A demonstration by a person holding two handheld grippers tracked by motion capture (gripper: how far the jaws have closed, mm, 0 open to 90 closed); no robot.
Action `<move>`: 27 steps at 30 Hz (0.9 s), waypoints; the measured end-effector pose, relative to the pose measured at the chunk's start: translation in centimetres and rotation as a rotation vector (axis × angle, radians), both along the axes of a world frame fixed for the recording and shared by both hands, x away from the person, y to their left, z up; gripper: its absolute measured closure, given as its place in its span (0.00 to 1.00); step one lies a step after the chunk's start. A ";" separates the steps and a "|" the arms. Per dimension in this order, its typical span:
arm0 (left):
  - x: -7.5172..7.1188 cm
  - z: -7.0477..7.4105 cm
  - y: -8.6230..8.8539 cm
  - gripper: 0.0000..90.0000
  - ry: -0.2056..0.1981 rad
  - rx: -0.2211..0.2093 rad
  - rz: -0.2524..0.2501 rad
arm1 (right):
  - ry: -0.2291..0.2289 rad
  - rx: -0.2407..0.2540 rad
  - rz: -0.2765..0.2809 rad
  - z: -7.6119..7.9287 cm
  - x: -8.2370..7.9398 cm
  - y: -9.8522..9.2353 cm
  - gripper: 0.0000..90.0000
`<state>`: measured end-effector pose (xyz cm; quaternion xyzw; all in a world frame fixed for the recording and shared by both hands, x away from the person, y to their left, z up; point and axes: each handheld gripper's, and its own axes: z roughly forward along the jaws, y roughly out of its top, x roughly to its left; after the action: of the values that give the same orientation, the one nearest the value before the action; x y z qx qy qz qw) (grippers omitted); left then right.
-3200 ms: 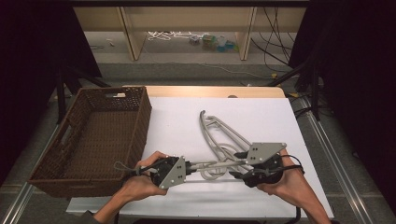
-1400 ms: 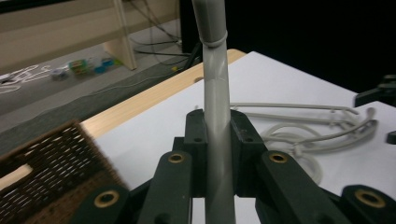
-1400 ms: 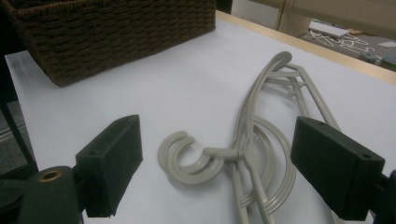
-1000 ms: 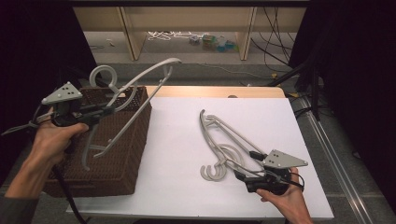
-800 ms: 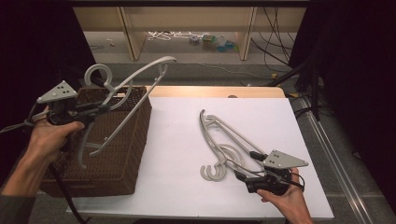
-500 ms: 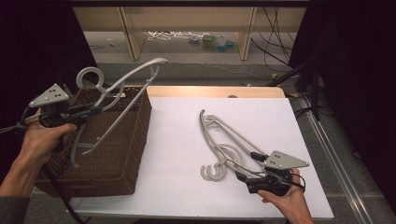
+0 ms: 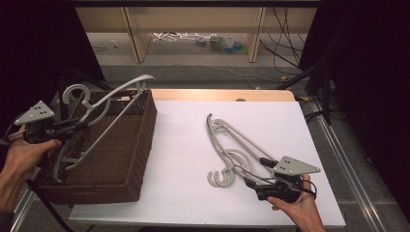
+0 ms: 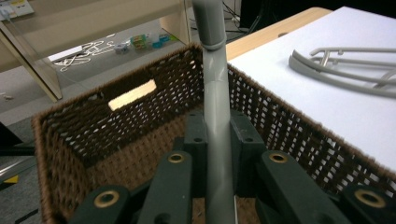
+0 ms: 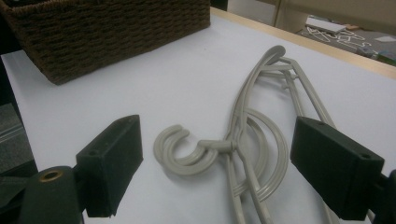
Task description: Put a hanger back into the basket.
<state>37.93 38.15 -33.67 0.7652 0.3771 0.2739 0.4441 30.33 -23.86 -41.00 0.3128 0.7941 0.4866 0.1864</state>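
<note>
Currently left tool (image 7: 72,126) pinches a grey hanger (image 7: 104,108) over the basket (image 7: 138,145); its far arm overhangs the rim and could snag. Right tool (image 9: 217,170) spread, remaining hangers (image 9: 252,135) just ahead on the worktop (image 7: 183,154).

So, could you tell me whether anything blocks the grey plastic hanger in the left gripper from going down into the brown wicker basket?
Nothing visible does. The left gripper holds the grey plastic hanger over the open brown wicker basket, whose woven floor looks bare in the left gripper view. The other grey hangers lie apart on the white table.
</note>
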 end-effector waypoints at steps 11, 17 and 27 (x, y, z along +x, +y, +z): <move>-0.7 -1.7 1.8 0.88 0.049 0.024 0.035 | 0.002 0.001 0.002 -0.1 0.1 0.0 0.20; 0.2 -2.5 1.7 0.88 0.129 0.067 0.070 | -0.003 0.007 0.000 -0.2 0.1 0.1 0.20; 2.5 -4.0 0.8 0.88 0.225 0.210 0.043 | 0.012 -0.002 0.006 -0.2 0.2 -0.1 0.20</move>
<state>40.41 38.94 -37.70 0.8251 0.4101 0.2339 0.3105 30.49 -23.93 -41.16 0.3130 0.7967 0.4844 0.1807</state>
